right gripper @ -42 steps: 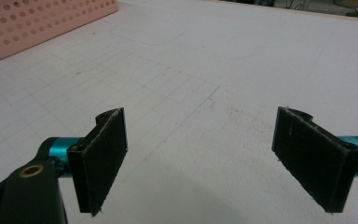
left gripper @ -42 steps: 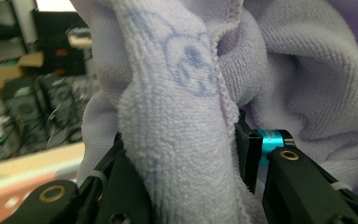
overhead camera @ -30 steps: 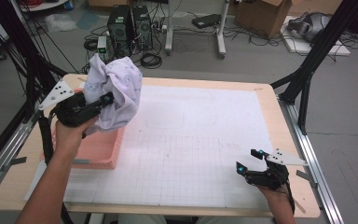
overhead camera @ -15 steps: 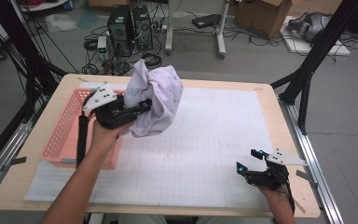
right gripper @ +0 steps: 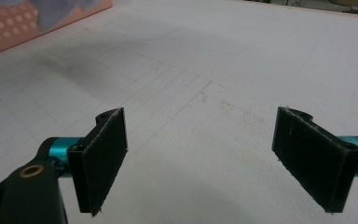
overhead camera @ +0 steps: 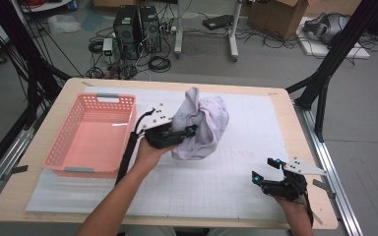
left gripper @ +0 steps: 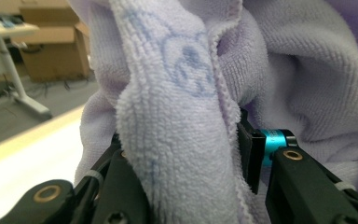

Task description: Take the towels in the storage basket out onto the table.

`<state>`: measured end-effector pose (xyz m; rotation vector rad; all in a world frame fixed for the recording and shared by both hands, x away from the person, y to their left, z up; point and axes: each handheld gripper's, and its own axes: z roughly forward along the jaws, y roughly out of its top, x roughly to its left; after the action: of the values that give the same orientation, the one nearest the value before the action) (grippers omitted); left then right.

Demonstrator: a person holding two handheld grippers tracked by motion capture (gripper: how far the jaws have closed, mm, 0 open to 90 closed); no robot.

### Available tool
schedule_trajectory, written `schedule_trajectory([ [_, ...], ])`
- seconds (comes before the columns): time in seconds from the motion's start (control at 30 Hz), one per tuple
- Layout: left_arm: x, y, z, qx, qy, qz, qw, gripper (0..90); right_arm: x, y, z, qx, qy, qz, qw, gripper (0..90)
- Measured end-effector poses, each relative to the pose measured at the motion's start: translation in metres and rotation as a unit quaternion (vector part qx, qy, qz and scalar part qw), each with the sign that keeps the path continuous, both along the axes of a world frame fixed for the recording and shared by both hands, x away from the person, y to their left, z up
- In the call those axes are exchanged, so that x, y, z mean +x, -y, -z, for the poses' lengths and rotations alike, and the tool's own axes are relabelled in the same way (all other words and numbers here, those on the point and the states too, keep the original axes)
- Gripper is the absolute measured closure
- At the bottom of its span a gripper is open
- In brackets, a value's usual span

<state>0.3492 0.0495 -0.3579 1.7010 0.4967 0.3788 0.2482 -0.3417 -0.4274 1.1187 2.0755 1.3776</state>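
Bunched lavender towel (overhead camera: 202, 129) clamped in the left gripper (overhead camera: 186, 133) over mid-mat — hung well left of the right gripper (overhead camera: 265, 169), spread wide, empty, waiting.

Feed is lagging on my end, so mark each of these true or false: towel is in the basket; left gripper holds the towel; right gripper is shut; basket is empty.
1. The towel lies in the basket. False: it hangs above the white mat, right of the basket.
2. The left gripper clamps the towel. True.
3. The right gripper is shut. False: its jaws stand wide apart with nothing between them.
4. The basket is empty. True.
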Motion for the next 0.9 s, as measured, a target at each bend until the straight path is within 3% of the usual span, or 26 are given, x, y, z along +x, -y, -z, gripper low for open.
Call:
schedule_trajectory([
  [0.1,0.004,0.022,0.021,0.022,-0.016,-0.001,0.9996,64.9,0.001,0.0,0.001,0.001,-0.002,0.001,1.0,16.9],
  [0.13,0.004,0.022,0.021,0.022,-0.016,-0.001,0.9996,64.9,0.001,0.0,0.001,0.001,-0.002,0.001,1.0,16.9],
  [0.2,0.01,0.035,0.039,0.027,-0.037,-0.008,0.9989,64.9,0.002,0.0,0.002,-0.001,-0.003,0.0,1.0,16.9],
  [0.33,0.014,0.047,0.052,0.037,-0.041,-0.016,0.9984,64.9,0.002,0.001,0.003,-0.002,-0.005,0.0,1.0,16.9],
  [0.43,0.02,0.056,0.065,0.054,-0.066,-0.019,0.9962,60.7,0.002,0.003,0.003,-0.002,-0.006,0.001,1.0,16.9],
  [0.47,0.02,0.056,0.065,0.054,-0.066,-0.019,0.9962,56.8,0.002,0.003,0.003,-0.002,-0.006,0.001,1.0,16.9],
  [0.5,0.021,0.057,0.067,0.06,-0.089,-0.033,0.9937,50.6,0.002,0.004,0.004,-0.001,-0.009,0.004,1.0,16.9],
  [0.57,0.019,0.053,0.061,0.06,-0.098,-0.039,0.9926,37.8,0.003,0.004,0.004,-0.001,-0.008,0.004,1.0,16.9],
  [0.63,0.014,0.045,0.051,0.053,-0.087,-0.057,0.9932,21.8,0.004,0.004,0.005,-0.003,-0.01,0.005,0.9999,16.9],
  [0.67,0.01,0.038,0.044,0.045,-0.07,-0.067,0.9943,19.2,0.004,0.004,0.005,-0.001,-0.012,0.005,0.9999,16.8],
  [0.73,0.008,0.033,0.04,0.04,-0.062,-0.07,0.9948,19.6,0.005,0.004,0.005,-0.002,-0.012,0.005,0.9999,16.9],
  [0.77,0.002,0.02,0.032,0.036,-0.051,-0.078,0.995,19.6,0.006,0.003,0.005,-0.001,-0.011,0.005,0.9999,16.8],
  [0.9,-0.006,0.0,0.033,0.035,-0.053,-0.084,0.9944,19.5,0.007,0.002,0.004,0.0,-0.009,0.005,0.9999,16.8],
])
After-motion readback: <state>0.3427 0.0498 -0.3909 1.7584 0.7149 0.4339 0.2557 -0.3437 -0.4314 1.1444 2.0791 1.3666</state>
